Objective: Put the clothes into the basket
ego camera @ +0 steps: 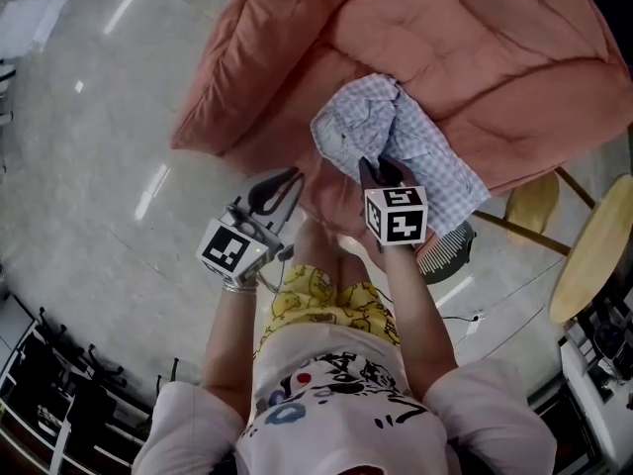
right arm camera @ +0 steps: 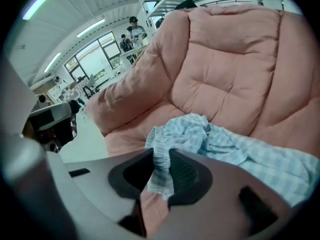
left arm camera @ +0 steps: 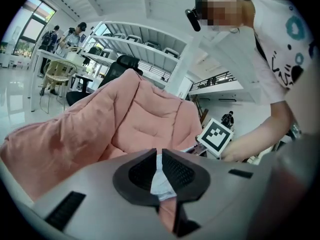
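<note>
Your right gripper [ego camera: 381, 171] [right arm camera: 161, 156] is clamped on a fold of the blue-and-white checked garment [ego camera: 396, 132] [right arm camera: 200, 136]. Its jaws are narrowed to a small gap that the bunched cloth fills, and the hem hangs down between the pads toward you. The rest of the garment spreads ahead of that tool and off to its right. It lies on the pink cushioned seat [ego camera: 475, 47] [right arm camera: 225, 69], which rises directly beyond the jaw tips.

Your left gripper [ego camera: 295, 176] [left arm camera: 159, 151] has its jaws drawn almost together, with only a thin slit at the tips. A pale sliver shows in that slit, but you cannot tell from either view what it is. In the head view no cloth hangs from this tool, and the garment sits apart from it, on your right gripper's side. The same pink seat [left arm camera: 150, 119] fills the space ahead of it. The marker cube [left arm camera: 217, 136] of your right gripper is ahead and to its right.

Count: two grippers, each with one marker cube. There is one checked garment in sight and one pink seat. A dark ribbed object [ego camera: 445, 250] lies just under your right forearm, too hidden to identify.
</note>
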